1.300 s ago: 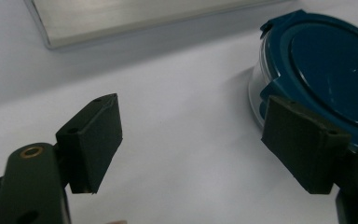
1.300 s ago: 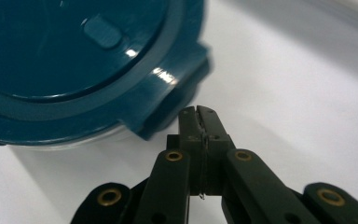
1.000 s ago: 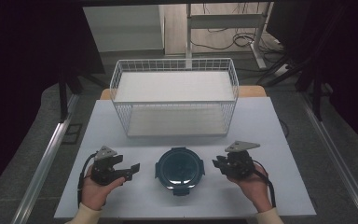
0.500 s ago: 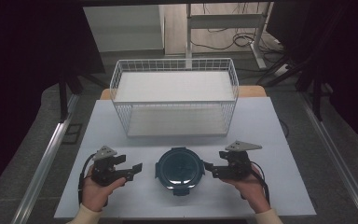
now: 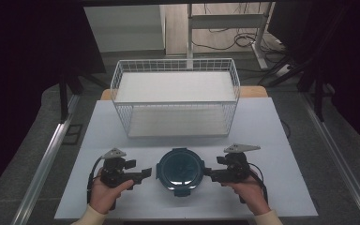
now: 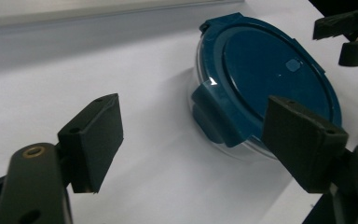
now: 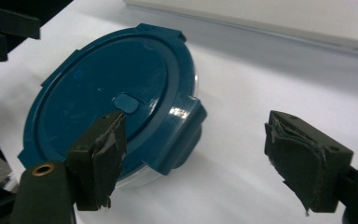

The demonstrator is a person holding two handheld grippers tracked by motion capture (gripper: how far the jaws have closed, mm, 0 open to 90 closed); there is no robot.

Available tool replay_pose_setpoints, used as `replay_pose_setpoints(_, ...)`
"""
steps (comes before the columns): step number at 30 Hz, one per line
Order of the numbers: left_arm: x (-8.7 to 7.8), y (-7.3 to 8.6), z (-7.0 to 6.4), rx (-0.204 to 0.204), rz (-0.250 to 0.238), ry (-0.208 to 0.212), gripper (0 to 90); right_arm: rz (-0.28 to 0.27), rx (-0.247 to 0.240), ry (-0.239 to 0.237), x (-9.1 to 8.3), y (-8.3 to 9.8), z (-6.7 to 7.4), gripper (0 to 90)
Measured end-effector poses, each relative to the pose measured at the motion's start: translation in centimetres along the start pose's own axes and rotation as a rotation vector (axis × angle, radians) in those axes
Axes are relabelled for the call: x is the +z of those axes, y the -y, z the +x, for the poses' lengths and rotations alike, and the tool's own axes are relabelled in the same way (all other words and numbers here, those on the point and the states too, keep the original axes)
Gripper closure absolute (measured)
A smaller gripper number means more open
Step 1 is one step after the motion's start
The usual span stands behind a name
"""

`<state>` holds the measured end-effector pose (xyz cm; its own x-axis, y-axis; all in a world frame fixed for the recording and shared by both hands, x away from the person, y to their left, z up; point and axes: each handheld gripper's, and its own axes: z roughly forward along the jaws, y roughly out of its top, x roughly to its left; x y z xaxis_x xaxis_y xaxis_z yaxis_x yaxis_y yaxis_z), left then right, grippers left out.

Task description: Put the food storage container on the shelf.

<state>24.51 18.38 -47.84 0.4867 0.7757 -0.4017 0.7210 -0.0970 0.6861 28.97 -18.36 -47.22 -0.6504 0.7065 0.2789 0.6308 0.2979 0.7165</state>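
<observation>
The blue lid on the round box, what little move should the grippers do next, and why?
Probably ease the right gripper in to take the side latch of the blue lid. Its jaws have just been opening, nothing is between them, and that latch is still folded down. The left gripper waits open on the other side.

Container lid (image 6: 265, 74): glossy, smooth teal plastic over a clear base. Basket (image 5: 176, 101): white-coated wire at twelve o'clock. Table (image 5: 272, 126): matt white; right gripper (image 7: 193, 158) pads: frayed matt rubber.
</observation>
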Motion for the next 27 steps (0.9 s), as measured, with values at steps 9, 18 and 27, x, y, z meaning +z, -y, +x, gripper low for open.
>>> replay_pose_setpoints(9, 1.9, -0.1, -0.4, -0.064, 0.035, 0.098, 18.5, 0.030, 0.097, -0.039, 1.5, 0.1, 0.6, 17.2)
replay_pose_setpoints(18, 4.3, 0.0, -0.5, -0.138, 0.072, 0.170, 18.2, 0.035, 0.164, -0.076, 2.9, 0.1, 0.7, 16.5)
replay_pose_setpoints(27, 5.7, 0.3, 0.2, -0.220, 0.096, 0.248, 18.6, 0.068, 0.228, -0.135, 4.5, 0.2, 0.3, 13.6)
